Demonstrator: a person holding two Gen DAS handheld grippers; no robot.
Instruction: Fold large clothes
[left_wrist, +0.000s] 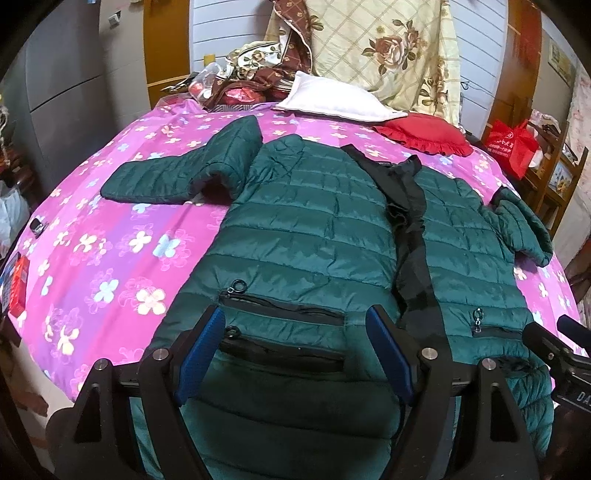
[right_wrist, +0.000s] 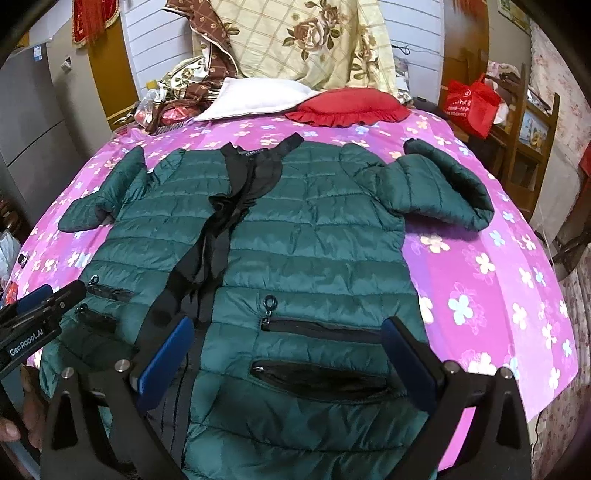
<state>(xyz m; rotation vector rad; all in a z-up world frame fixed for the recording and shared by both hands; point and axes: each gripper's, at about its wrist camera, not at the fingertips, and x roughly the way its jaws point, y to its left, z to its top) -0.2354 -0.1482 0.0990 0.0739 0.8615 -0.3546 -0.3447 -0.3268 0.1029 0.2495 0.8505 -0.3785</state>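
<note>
A dark green quilted jacket (left_wrist: 314, 229) lies front up on the pink flowered bedsheet (left_wrist: 110, 258), its zip open and black lining showing down the middle. Both sleeves spread out to the sides. It also shows in the right wrist view (right_wrist: 314, 240). My left gripper (left_wrist: 295, 325) is open over the jacket's left hem, above the two zip pockets. My right gripper (right_wrist: 288, 332) is open over the right hem and its pockets. Neither holds anything. The right gripper's tip shows in the left wrist view (left_wrist: 554, 339), the left gripper's in the right wrist view (right_wrist: 44, 299).
A white pillow (left_wrist: 332, 99), a red frilled cushion (left_wrist: 424, 136) and a heap of flowered bedding (left_wrist: 369, 44) lie at the bed's head. A red bag (left_wrist: 513, 144) stands on a shelf at the right. A red box (left_wrist: 18, 288) sits at the bed's left edge.
</note>
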